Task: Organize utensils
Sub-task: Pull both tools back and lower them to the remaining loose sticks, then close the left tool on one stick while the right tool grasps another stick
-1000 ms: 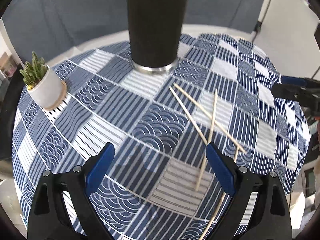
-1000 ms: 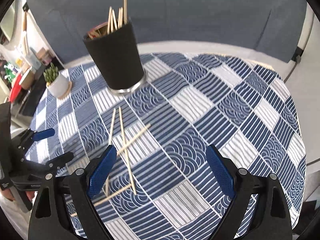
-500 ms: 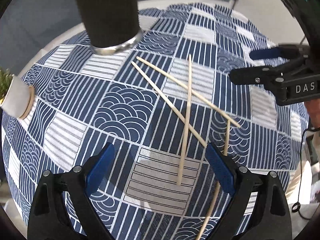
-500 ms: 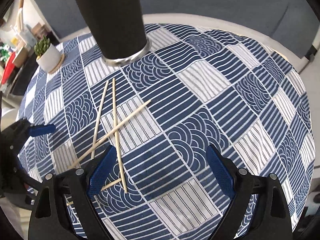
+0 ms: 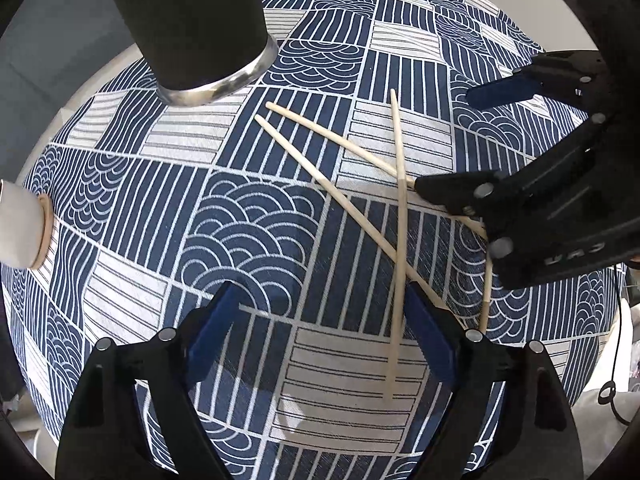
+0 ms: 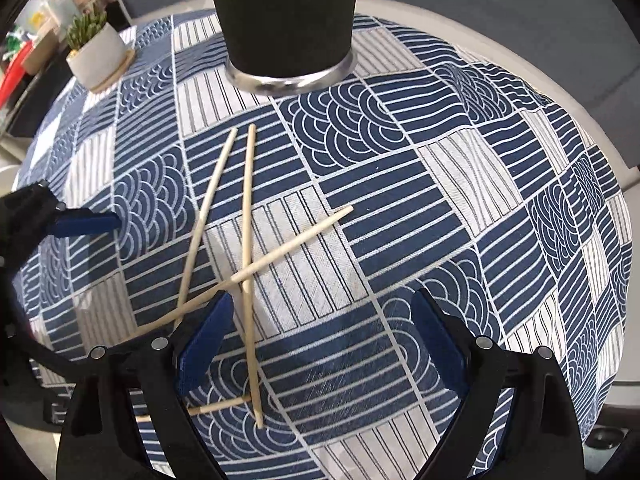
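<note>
Loosely crossed, 4 slim wooden chopsticks (image 6: 248, 248), seemingly bamboo, patterned cloth (image 6: 440, 184)

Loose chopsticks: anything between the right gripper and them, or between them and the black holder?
Nothing visible. The right gripper hangs open over the crossed chopsticks, only patterned cloth around. The stretch from the sticks to the black holder is bare. The left gripper, also open, sits off to the side.

Crossed chopsticks (image 5: 396, 216) on checked cloth (image 5: 256, 216) — left gripper (image 5: 326, 338) wide, right gripper (image 5: 460, 152) perhaps touching one.
</note>
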Tool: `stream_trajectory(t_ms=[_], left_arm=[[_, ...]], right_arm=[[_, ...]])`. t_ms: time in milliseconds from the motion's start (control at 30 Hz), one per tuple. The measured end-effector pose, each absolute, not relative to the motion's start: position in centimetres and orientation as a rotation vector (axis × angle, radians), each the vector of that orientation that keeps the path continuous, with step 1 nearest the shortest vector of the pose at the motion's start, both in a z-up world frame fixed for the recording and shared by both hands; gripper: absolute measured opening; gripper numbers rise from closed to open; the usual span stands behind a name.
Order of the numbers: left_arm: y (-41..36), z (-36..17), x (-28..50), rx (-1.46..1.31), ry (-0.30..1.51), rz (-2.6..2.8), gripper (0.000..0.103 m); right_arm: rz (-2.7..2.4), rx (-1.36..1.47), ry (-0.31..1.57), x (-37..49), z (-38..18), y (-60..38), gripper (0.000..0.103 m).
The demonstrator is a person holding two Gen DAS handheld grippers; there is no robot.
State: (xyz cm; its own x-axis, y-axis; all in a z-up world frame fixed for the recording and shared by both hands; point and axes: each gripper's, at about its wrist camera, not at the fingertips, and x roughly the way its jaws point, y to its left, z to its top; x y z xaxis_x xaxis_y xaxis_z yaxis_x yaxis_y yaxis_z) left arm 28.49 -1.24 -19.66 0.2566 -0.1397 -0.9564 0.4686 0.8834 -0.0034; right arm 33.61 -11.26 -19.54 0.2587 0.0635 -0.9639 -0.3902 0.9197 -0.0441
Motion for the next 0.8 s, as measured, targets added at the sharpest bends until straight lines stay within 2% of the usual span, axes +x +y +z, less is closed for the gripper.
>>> stream_trajectory(t_ms=[133,200,233,267,300,367,400,467,533,800], left_arm=[[-1.0,-19.3,29.3,0.28,1.229,-0.398,0.063],[-0.7,-19.2,29.7,0.274,1.224,-0.398,0.055],[-0.6,-19.2,30.0,0.275,1.223,-0.399,0.048],[-0.4,-19.0,30.0,0.273,1.223,-0.399,0.039],[-0.3,-18.9,30.2,0.269,1.226,-0.396,0.034],[0.0,-18.9,30.8,0.254,1.234,-0.385,0.021],[0.1,-18.9,31.0,0.247,1.238,-0.384,0.017],[-0.2,-19.0,31.3,0.236,1.247,-0.383,0.008],[-0.2,-19.1,31.3,0.221,1.251,-0.383,0.005],[1.1,-19.2,29.7,0.181,1.242,-0.359,0.005]], right_arm=[[0.315,-0.27,1.3,34.2,-20.2,-10.9,0.078],[0.321,-0.256,1.293,34.5,-20.0,-10.8,0.068],[0.328,-0.259,1.287,34.6,-19.8,-10.6,0.058],[0.337,-0.265,1.282,34.7,-19.6,-10.5,0.042],[0.344,-0.272,1.279,34.9,-19.4,-10.2,0.034],[0.351,-0.282,1.282,35.2,-19.3,-9.6,0.01],[0.354,-0.288,1.282,35.2,-19.2,-9.4,0.006],[0.337,-0.321,1.267,35.2,-19.2,-9.0,0.005],[0.295,-0.334,1.245,35.0,-19.5,-9.2,0.005],[0.241,-0.236,1.262,34.7,-19.1,-12.9,0.005]])
